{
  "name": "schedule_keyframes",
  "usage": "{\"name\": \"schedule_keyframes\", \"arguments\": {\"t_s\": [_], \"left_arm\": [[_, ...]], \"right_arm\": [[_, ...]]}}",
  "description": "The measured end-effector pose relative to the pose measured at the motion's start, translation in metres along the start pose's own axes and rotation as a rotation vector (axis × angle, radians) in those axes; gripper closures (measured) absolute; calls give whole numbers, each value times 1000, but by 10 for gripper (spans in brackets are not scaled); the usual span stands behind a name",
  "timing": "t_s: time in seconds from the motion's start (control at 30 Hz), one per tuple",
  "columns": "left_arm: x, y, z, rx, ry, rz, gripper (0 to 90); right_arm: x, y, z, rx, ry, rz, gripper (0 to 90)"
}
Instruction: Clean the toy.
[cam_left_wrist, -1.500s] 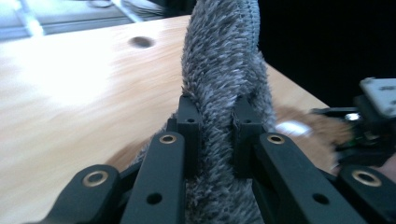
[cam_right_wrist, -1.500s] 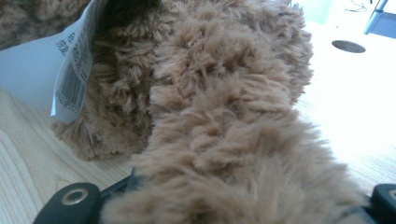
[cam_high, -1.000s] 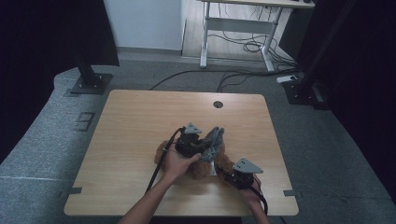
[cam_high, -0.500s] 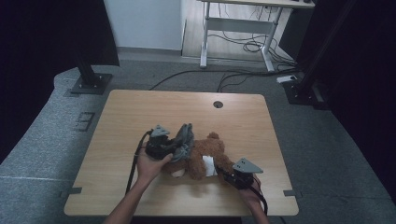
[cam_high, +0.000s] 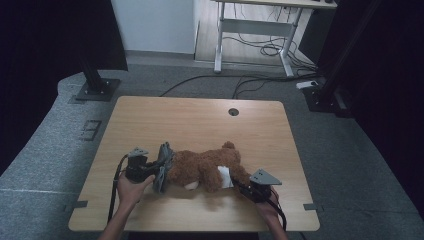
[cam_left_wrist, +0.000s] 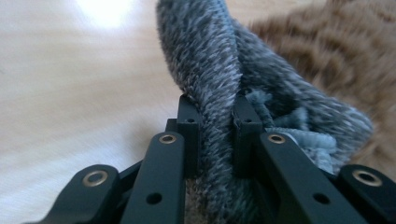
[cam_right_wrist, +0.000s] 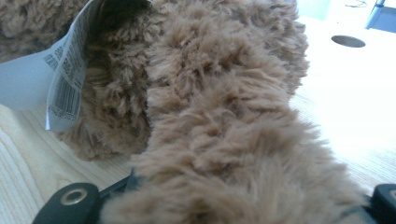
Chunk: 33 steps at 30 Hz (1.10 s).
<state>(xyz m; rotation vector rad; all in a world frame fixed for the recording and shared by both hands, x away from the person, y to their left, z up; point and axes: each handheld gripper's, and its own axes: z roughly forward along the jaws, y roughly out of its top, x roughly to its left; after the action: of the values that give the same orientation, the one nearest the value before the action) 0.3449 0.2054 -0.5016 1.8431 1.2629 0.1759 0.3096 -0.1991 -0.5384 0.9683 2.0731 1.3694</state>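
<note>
One brown teddy bear lies on the one wooden desk. One grey knitted piece sits at its left end, and one white tag hangs from the bear. Two grippers are at work: the left gripper and the right gripper. One round hole marks the far side of the desk.

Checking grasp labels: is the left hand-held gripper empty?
No, its jaws pinch a fold of grey knitted cloth beside the brown teddy bear.
</note>
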Motion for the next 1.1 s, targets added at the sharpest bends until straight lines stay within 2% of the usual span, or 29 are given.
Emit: {"name": "schedule_keyframes", "arguments": {"t_s": [0.07,0.17,0.37,0.5,0.63,0.73,0.87,0.97,1.1], "left_arm": [[-2,-1,4,-8,-32,-23,778],[-8,4,11,-32,-64,-36,784],[-18,18,18,-92,-67,-16,791],[-19,28,21,-120,-85,-18,790],[-17,39,28,-136,-74,-15,790],[-11,41,31,-123,-57,-15,790],[0,34,27,-101,-47,-29,787],[6,31,20,-105,-43,-39,779],[6,42,-5,-183,-67,-44,777]], "right_arm": [[2,0,1,-8,2,-10,659],[6,2,5,-19,7,-23,663],[13,9,17,-45,-15,-76,668],[5,13,22,-49,-39,-91,668],[-5,19,30,-45,-77,-113,668],[-10,21,36,-42,-85,-109,668],[-11,19,33,-43,-71,-115,667],[-11,16,30,-41,-56,-113,665],[-9,13,28,-37,-31,-118,662]]}}
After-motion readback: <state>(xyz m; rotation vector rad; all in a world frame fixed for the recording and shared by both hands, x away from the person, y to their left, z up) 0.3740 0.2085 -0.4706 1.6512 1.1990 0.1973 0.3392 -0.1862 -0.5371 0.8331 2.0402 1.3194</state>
